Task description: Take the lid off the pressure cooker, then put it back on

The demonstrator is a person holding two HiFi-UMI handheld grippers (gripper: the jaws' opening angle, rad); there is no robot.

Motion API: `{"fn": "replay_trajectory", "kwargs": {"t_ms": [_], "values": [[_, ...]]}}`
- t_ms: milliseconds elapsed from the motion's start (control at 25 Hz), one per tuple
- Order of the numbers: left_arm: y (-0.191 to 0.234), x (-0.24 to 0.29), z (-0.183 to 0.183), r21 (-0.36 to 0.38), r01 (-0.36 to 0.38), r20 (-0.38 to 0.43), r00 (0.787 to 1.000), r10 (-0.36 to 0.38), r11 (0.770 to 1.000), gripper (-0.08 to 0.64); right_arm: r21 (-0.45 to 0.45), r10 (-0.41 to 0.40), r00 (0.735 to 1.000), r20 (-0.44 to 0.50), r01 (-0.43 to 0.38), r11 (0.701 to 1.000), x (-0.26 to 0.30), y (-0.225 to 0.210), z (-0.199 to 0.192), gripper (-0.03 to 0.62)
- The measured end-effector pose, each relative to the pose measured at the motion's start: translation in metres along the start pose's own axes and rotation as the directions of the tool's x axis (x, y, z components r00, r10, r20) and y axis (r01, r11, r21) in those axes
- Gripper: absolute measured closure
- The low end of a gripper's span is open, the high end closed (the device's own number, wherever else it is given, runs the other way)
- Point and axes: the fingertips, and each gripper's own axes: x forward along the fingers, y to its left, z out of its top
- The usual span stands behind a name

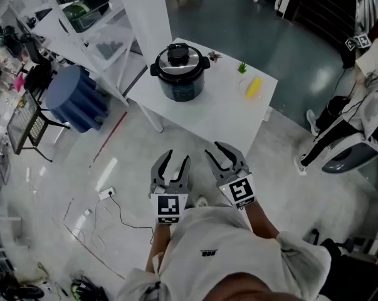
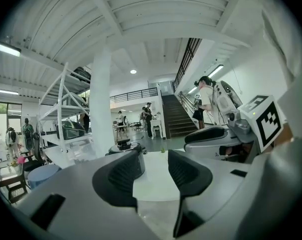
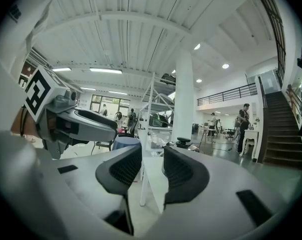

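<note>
The pressure cooker point(image 1: 181, 88), a dark round pot with black side handles, stands upright near the far left corner of the white table point(image 1: 220, 115), well back from its near edge, its silvery lid point(image 1: 178, 60) with a black central knob seated flat on top.

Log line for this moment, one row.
lid: on cooker | cooker: on table | left gripper: open, empty | right gripper: open, empty | both: short of table

The white table point(image 1: 220, 115) carries a pressure cooker point(image 1: 179, 73) near its far corner. A small green plant point(image 1: 242, 68) and a yellow thing point(image 1: 254, 87) sit near its right edge.
</note>
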Motion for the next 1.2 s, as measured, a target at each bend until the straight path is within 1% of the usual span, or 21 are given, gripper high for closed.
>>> {"fn": "replay_trajectory", "kwargs": {"t_ms": [120,320,480,560,680,800,960,1200], "values": [[0.007,0.012,0.003,0.004,-0.004,0.005,1.0,0.003,1.0,0.356,-0.017,-0.003,1.0,0.016,0.003,1.0,0.012,-0.011,0.001,0.466],[0.033,0.033,0.008,0.006,-0.005,0.019,1.0,0.005,1.0,0.357,-0.001,-0.01,1.0,0.006,0.01,1.0,0.04,-0.019,0.01,0.466],[0.061,0.058,0.014,0.001,0.003,0.033,0.999,-0.003,1.0,0.357,-0.039,-0.024,0.998,0.052,0.026,0.999,0.073,-0.034,0.015,0.466],[0.075,0.071,0.016,0.002,0.014,0.039,0.999,-0.014,1.0,0.357,-0.044,-0.035,0.998,0.054,0.037,0.998,0.089,-0.041,0.019,0.466],[0.097,0.094,0.019,0.002,0.031,0.041,0.999,-0.032,1.0,0.356,-0.021,-0.062,0.998,0.022,0.063,0.998,0.115,-0.055,0.026,0.466],[0.12,0.119,0.019,-0.004,0.055,0.034,0.998,-0.055,0.998,0.356,-0.022,-0.082,0.996,0.028,0.083,0.996,0.146,-0.069,0.028,0.466],[0.152,0.15,0.022,-0.004,0.086,0.024,0.996,-0.086,0.996,0.356,0.032,-0.11,0.994,-0.017,0.11,0.993,0.188,-0.08,0.041,0.466],[0.195,0.198,0.023,-0.002,0.139,0.022,0.99,-0.139,0.99,0.356,-0.009,-0.136,0.991,0.004,0.136,0.991,0.246,-0.102,0.047,0.466]]}}
